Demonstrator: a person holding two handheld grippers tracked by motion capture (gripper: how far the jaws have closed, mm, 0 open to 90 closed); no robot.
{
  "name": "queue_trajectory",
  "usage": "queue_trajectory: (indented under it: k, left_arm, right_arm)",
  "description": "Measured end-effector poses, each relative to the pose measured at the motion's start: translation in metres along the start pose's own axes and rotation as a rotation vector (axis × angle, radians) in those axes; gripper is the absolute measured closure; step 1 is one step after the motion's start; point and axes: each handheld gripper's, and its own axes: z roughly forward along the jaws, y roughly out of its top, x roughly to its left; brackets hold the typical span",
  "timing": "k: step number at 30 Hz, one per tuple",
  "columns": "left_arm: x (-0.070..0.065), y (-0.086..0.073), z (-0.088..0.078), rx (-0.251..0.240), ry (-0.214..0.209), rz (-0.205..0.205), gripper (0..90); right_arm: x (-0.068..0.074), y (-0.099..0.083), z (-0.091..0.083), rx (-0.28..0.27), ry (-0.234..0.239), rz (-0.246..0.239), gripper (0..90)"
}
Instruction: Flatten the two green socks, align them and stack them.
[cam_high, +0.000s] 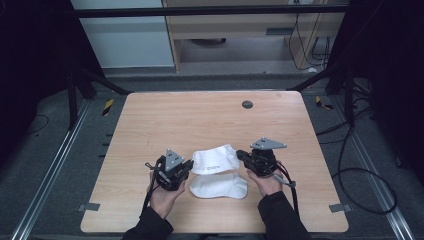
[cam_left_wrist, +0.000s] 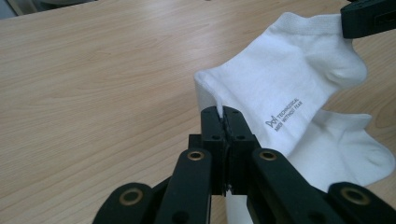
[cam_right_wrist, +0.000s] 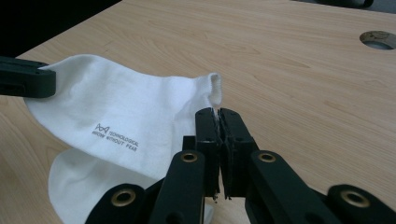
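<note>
At the left, the left gripper (cam_high: 187, 167) sits in the person's left hand (cam_high: 162, 192) near the front edge of the counter (cam_high: 150, 120); its fingers (cam_left_wrist: 212, 123) are pressed together on a fold of white cloth at one end of the upper sock (cam_high: 216, 159); in the left gripper view that pinched edge rises just above the fingertips, and the sock stretches away to the right, off the wood, with small grey lettering on its side.

Between the two grippers the upper sock hangs spread and lifted, its near part over the lower sock (cam_high: 220, 186); the lower sock lies flat on the counter, just nearer the person, its toe end to the right; whether the two touch I cannot tell.

At the right, the right gripper (cam_high: 243, 156) is held by the right hand (cam_high: 266, 182), a dark sleeve (cam_high: 280, 212) behind it; its fingers (cam_right_wrist: 208, 123) are also shut tight, nipping the ribbed cuff of the upper sock; in the right gripper view the cuff stands up just past the fingertips and the sock runs off to the left toward the other gripper's dark tip.

Far on the counter, right of centre, is a round grey hole (cam_high: 247, 104), well apart from the socks.
</note>
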Motion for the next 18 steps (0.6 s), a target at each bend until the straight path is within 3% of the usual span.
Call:
queue_trajectory:
  k: [11,18]
  left_arm:
    - [-0.02,-0.005,-0.001,0.035,-0.031,0.042,87.9]
    - [-0.024,-0.012,0.0,0.068,-0.042,0.058,87.9]
  right_arm:
    - [-0.003,-0.018,-0.017,0.032,0.006,0.01,87.0]
    - [0.003,-0.032,-0.025,0.056,0.016,0.004,87.0]
